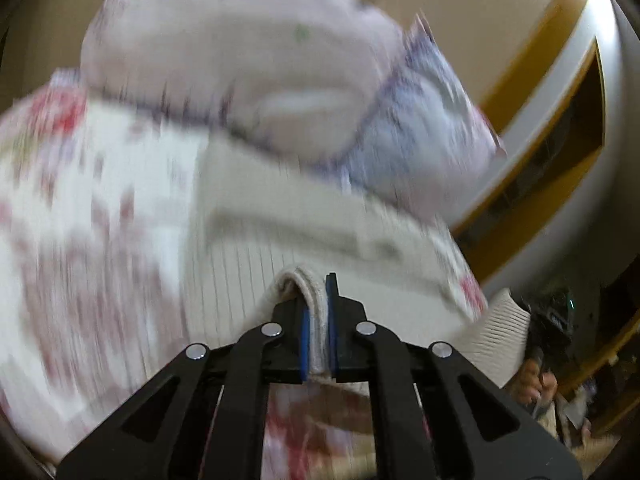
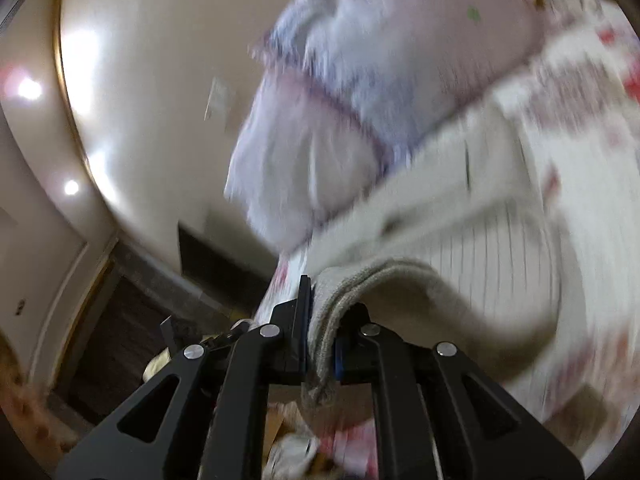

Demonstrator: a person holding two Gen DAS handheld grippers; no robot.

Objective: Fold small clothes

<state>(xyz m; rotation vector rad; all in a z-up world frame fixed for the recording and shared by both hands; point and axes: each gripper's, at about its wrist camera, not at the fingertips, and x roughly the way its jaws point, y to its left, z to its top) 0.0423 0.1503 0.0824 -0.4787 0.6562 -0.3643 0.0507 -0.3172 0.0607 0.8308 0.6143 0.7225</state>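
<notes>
A small white garment [image 1: 132, 208] with a red print and a ribbed cream band hangs in the air, blurred by motion. My left gripper [image 1: 318, 312] is shut on a fold of its ribbed band [image 1: 304, 288]. In the right wrist view the same garment [image 2: 560, 184] fills the right side, and my right gripper [image 2: 320, 320] is shut on the thick grey-cream band [image 2: 360, 280]. A pale lilac and pink cloth part [image 1: 248, 40] hangs beyond the white one; it also shows in the right wrist view [image 2: 380, 60]. Both cameras tilt upward.
Cream ceiling and wall with a yellow-trimmed recess [image 1: 560, 92] lie behind. Ceiling spotlights [image 2: 30, 89] shine at left. A dark doorway [image 2: 120, 340] and cluttered items [image 2: 296, 452] sit low. A person's hand [image 1: 536, 380] shows at lower right in the left wrist view.
</notes>
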